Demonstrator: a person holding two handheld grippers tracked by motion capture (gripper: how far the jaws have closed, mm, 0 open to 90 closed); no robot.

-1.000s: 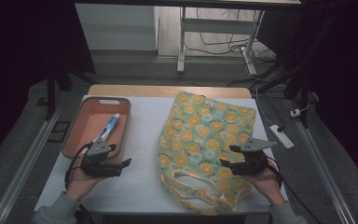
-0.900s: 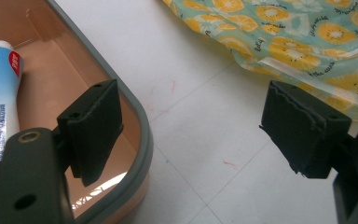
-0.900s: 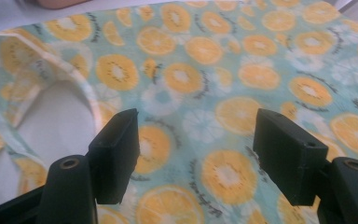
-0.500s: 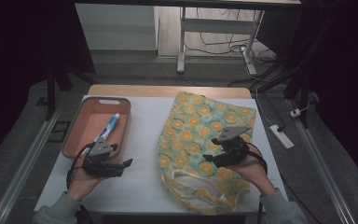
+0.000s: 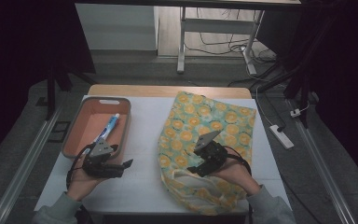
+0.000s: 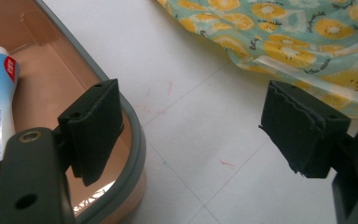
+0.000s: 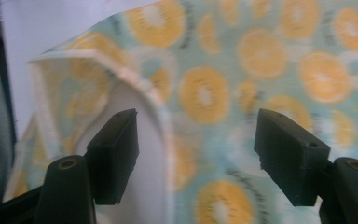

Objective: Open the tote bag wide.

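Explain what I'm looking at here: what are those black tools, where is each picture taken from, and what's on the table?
A person sits at a white table holding a hand-held two-jaw gripper in each hand. One picture looks down from above; the other two come from cameras riding on each gripper, looking along its black jaws. The left gripper hovers open beside a pink tray that holds a toothpaste tube. The right gripper is open over a fabric bag printed with orange slices, near its rim. Nothing is held in either gripper.

Probably a lab (floor rails (image 5: 23, 161), trailing cables (image 5: 214, 44)).
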